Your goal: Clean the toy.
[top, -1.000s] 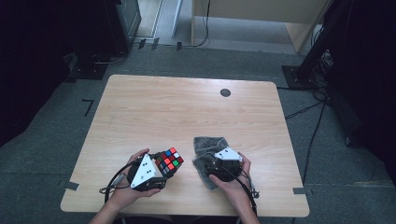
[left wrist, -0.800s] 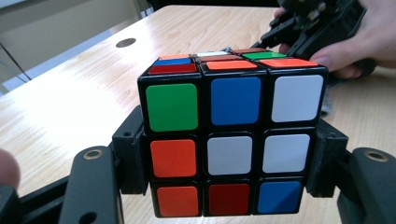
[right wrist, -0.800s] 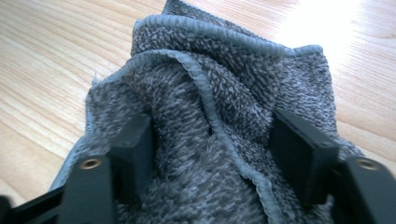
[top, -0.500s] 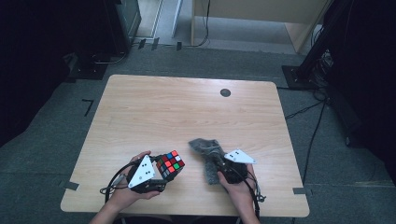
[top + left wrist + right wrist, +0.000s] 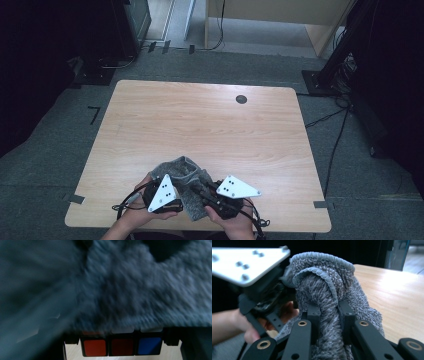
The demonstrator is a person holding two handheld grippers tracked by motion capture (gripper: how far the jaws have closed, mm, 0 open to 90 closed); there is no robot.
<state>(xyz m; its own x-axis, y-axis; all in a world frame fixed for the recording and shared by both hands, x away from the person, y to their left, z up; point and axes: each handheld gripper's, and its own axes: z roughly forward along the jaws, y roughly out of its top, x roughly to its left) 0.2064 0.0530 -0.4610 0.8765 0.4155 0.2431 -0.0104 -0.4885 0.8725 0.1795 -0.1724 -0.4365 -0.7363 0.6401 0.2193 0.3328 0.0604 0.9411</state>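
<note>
A grey terry cloth [image 5: 182,175] hangs over a colour puzzle cube near the table's front edge. In the left gripper view only the cube's [image 5: 122,346] bottom row of red, red and blue tiles shows under the cloth [image 5: 140,290]. My left gripper [image 5: 169,194] is shut on the cube, with a jaw at each side of it. My right gripper [image 5: 329,315] is shut on a bunched fold of the cloth [image 5: 324,285]. In the high view the right gripper [image 5: 202,192] points left at the cube, and the left gripper's grey plate [image 5: 244,262] is close beside it.
The wooden table [image 5: 200,125] has a small black round cap [image 5: 241,99] near its far edge. Both hands sit at the front edge. Grey carpet surrounds the table, with dark stands and cables at the back and right.
My right gripper shut on the cloth, lifted it off the table and carried it left over the cube. The cube's coloured faces, plain before, are now covered. The left gripper stayed put.
</note>
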